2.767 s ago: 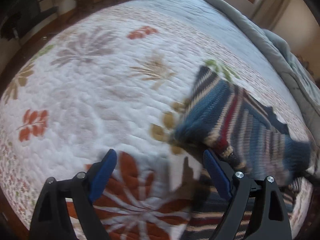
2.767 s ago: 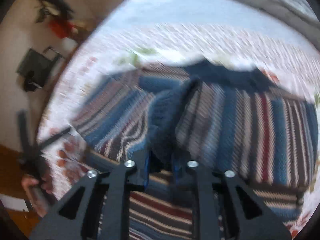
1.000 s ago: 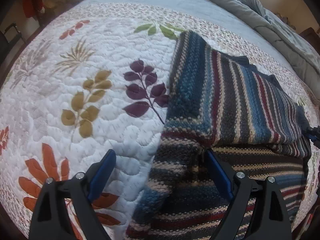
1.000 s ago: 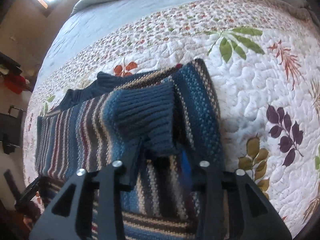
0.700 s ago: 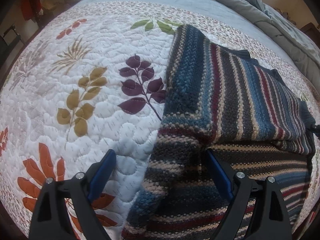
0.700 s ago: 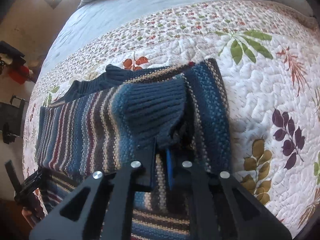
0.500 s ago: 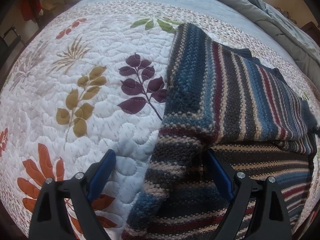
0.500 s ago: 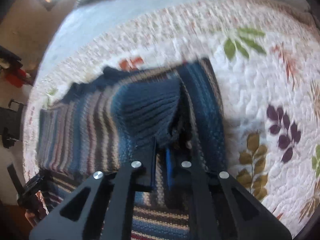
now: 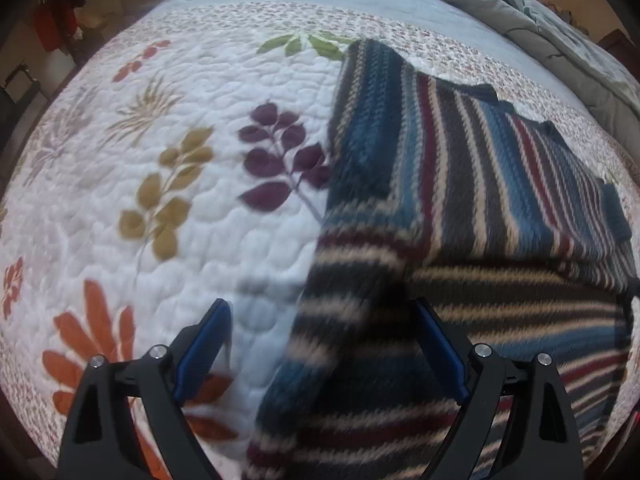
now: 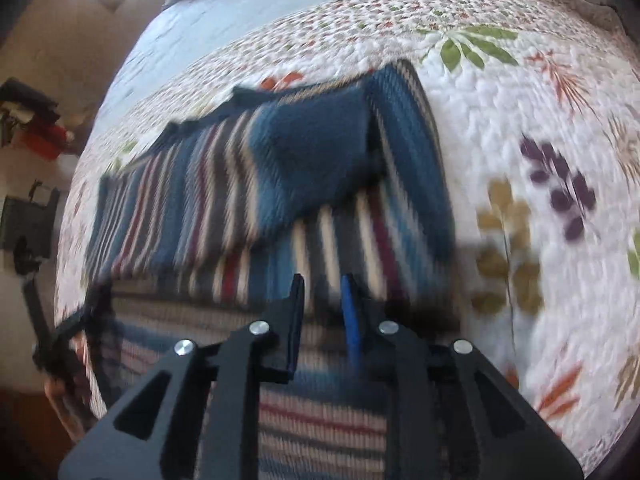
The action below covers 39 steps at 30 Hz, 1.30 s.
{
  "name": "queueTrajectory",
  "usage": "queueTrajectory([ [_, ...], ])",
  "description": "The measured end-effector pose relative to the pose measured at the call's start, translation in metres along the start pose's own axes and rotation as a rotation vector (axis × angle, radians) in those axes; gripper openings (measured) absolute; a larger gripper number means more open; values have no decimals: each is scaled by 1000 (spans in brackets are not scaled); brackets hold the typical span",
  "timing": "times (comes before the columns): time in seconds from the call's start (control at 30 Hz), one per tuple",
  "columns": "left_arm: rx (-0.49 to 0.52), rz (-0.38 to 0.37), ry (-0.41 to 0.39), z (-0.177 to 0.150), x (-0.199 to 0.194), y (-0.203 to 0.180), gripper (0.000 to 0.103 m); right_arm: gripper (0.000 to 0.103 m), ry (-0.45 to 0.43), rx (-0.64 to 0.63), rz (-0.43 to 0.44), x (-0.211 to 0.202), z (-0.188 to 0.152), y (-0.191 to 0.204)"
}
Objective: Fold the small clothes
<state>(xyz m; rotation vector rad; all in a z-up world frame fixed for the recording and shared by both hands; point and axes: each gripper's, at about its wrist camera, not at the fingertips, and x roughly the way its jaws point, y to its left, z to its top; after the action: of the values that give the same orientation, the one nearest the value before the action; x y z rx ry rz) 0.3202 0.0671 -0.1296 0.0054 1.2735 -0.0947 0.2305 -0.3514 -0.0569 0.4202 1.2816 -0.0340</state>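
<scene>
A knit sweater striped in blue, maroon and cream lies partly folded on the quilt. My left gripper hangs open and wide above its near left edge, where a striped fold lies below the jaws, untouched. In the right wrist view the ribbed blue cuff of the folded-in sleeve rests on top of the sweater. My right gripper is just short of that cuff. Its jaws are opening, with a narrow gap and nothing between them.
The sweater lies on a white quilt with a leaf print, spread over a bed. A grey blanket is bunched at the far edge. A hand with the other gripper shows at the left of the right wrist view.
My right gripper shut on the blue cuff, then let it go and drew back. The cuff stays lying on the sweater. The left gripper has hardly moved.
</scene>
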Motion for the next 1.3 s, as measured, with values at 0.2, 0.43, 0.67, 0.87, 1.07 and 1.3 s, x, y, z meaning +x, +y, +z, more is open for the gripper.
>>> queueTrajectory([
  [0.2, -8, -13, 30, -54, -15, 8, 93, 22, 50, -16, 37, -16, -78, -15],
  [0.43, 90, 0, 81, -136, -41, 1, 96, 28, 61, 5, 35, -24, -149, -42],
  [0.67, 25, -48, 115, -183, -65, 30, 96, 39, 48, 11, 25, -48, -196, -68],
  [0.87, -39, -133, 149, -209, -75, 54, 96, 47, 48, 25, 48, -59, -215, -78],
  [1.07, -16, -184, 167, -236, -78, 43, 96, 59, 53, -34, -6, -60, -231, -77],
  [1.3, 53, -253, 185, -246, -81, 10, 96, 59, 87, -49, 5, -48, -240, -70],
])
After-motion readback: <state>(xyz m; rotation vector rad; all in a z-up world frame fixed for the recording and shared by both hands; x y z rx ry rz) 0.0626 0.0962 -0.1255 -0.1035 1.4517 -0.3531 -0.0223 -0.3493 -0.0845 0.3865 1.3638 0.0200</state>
